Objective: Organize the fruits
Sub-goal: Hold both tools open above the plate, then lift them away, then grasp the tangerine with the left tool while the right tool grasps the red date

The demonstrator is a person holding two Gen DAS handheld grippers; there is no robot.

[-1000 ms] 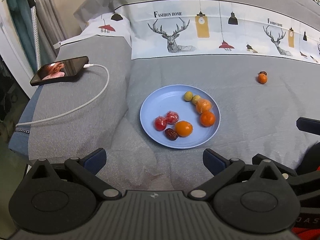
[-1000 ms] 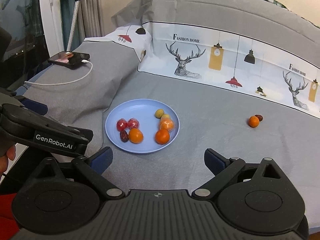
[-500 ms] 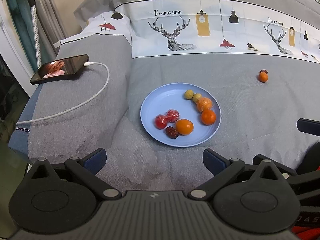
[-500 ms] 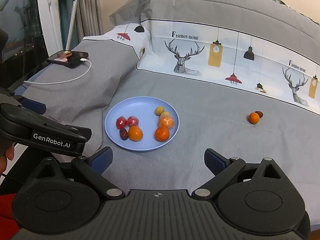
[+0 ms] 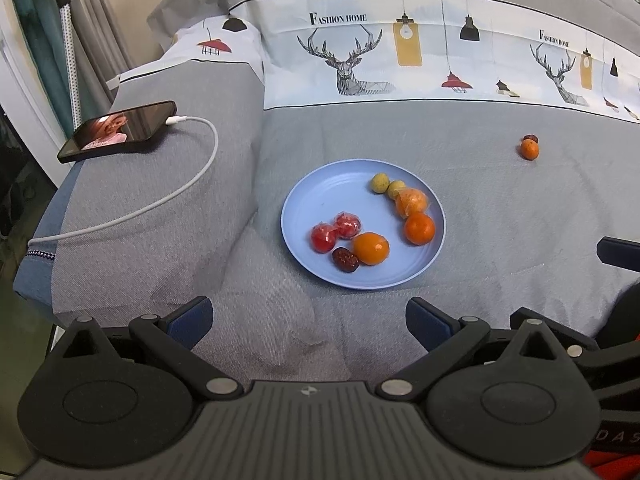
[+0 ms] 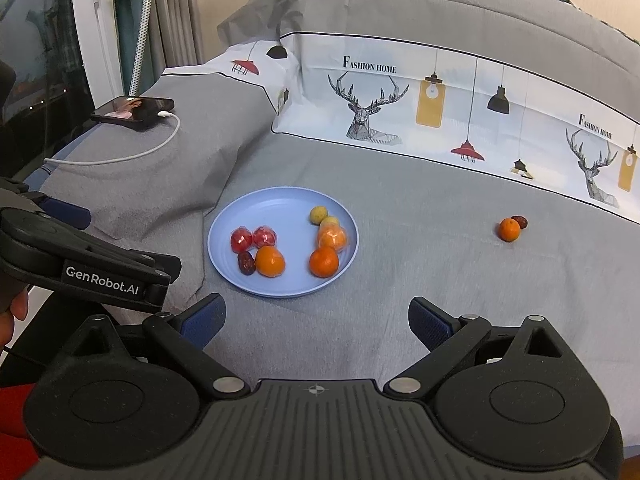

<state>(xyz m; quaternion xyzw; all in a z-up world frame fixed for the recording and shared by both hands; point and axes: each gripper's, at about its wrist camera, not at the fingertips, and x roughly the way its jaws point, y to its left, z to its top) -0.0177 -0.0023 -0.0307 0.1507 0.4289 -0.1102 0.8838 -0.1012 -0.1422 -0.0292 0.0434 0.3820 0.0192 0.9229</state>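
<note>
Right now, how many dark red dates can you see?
2. One date lies on the blue plate, touching an orange. The other date sits on the bedspread, right beside the lone small orange.

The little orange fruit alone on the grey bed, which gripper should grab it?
Probably the right gripper: the small round orange fruit lies right of the blue plate, on that gripper's side, and its jaws are open, empty.

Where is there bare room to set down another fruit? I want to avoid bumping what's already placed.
On the blue plate, the far-left part behind the two red wrapped fruits is bare, as is the middle strip between them and the orange cluster. The plate's near half is crowded. The grey bedspread lies bare between the plate and the stray orange.
</note>
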